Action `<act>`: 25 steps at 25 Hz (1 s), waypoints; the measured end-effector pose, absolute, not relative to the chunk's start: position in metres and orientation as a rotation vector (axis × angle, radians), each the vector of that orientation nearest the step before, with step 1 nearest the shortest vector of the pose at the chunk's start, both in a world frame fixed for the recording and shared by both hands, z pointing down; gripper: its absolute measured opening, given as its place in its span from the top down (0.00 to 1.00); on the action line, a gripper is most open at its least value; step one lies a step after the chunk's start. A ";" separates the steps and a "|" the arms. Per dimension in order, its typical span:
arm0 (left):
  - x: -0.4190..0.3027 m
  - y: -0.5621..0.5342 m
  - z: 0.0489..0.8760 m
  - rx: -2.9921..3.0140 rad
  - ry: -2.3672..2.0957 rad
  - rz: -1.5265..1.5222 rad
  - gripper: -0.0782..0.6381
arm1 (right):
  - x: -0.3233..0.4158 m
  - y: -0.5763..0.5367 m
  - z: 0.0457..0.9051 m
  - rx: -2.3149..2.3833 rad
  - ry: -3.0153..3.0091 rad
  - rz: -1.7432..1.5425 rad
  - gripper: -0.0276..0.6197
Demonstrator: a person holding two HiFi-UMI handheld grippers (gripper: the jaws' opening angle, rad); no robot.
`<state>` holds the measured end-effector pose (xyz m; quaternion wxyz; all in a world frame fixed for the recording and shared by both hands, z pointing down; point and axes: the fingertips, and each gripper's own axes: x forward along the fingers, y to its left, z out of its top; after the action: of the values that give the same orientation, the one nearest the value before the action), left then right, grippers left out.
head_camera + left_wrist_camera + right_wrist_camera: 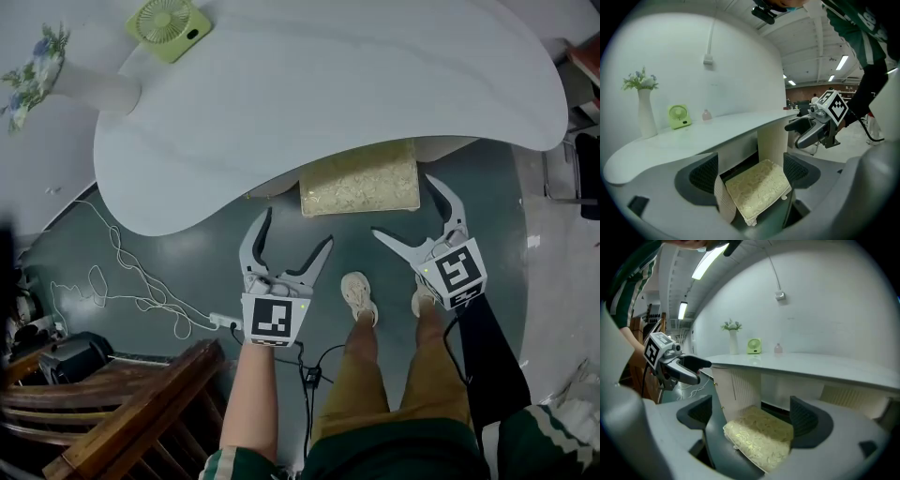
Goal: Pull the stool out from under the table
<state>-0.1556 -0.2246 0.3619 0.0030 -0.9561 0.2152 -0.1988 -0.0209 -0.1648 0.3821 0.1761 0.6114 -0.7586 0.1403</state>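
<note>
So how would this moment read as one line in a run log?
stool: partly under table, not gripped | left gripper: open, empty, near stool | right gripper: open, empty, near stool

Head view: stool (pixel 359 178) shows only the front strip of its seat; the rest is hidden under the surface (pixel 375 75) front edge, legs not visible. In both gripper views its legs are mostly hidden too. Fan (pixel 169 26) at the surface's far-left corner is cut by the pic's top edge. Vase (pixel 94 89) w/ flowers (pixel 33 61) at the surface's left end is blurry. Small pinkish item (pixel 706 115) at the surface's back edge is too small to ID. Wooden furniture (pixel 131 403) is cut off at the bottom-left corner; dark clutter (pixel 37 347) beside it is unclear.
</note>
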 end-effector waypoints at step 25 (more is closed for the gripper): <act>-0.167 -0.234 0.717 -2.956 0.711 -0.965 0.28 | 0.048 -0.114 0.736 1.750 -2.007 0.587 0.07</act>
<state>-0.1667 -0.2335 0.7171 -0.0243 -0.9264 0.2229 -0.3024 0.0482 -0.1138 0.7356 0.2060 0.6280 -0.7203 0.2107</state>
